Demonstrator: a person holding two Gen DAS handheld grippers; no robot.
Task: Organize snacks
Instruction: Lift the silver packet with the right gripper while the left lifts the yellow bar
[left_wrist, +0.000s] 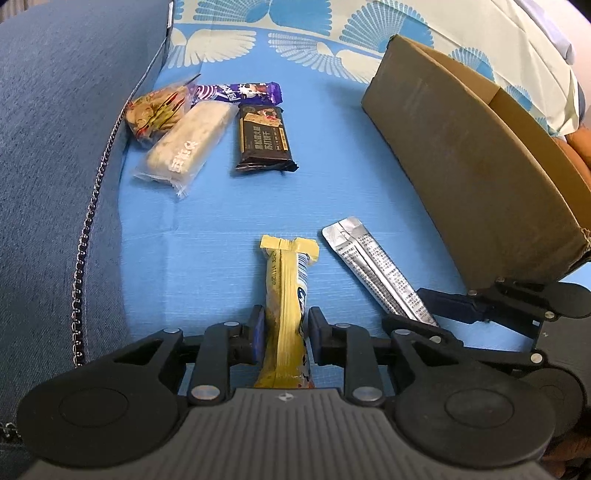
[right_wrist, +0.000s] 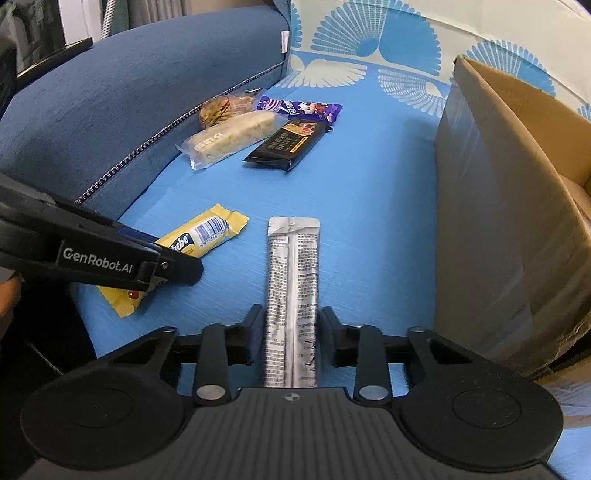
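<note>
My left gripper (left_wrist: 285, 334) is shut on a yellow snack bar (left_wrist: 286, 295) that points forward between its fingers; the bar also shows in the right wrist view (right_wrist: 199, 240). My right gripper (right_wrist: 291, 334) is shut on a silver sachet (right_wrist: 292, 280), which also shows in the left wrist view (left_wrist: 373, 269). Both lie low over the blue sofa cover (left_wrist: 240, 206). Farther back lie a black biscuit pack (left_wrist: 264, 138), a pale wrapped bar (left_wrist: 188, 144), a purple bar (left_wrist: 240, 92) and a round clear-wrapped snack (left_wrist: 155, 114).
An open cardboard box (right_wrist: 491, 206) stands at the right, beside the sachet; it also shows in the left wrist view (left_wrist: 472, 166). A dark blue sofa arm (left_wrist: 55, 147) with a chain trim rises at the left. The left gripper's body (right_wrist: 92, 254) reaches in from the left.
</note>
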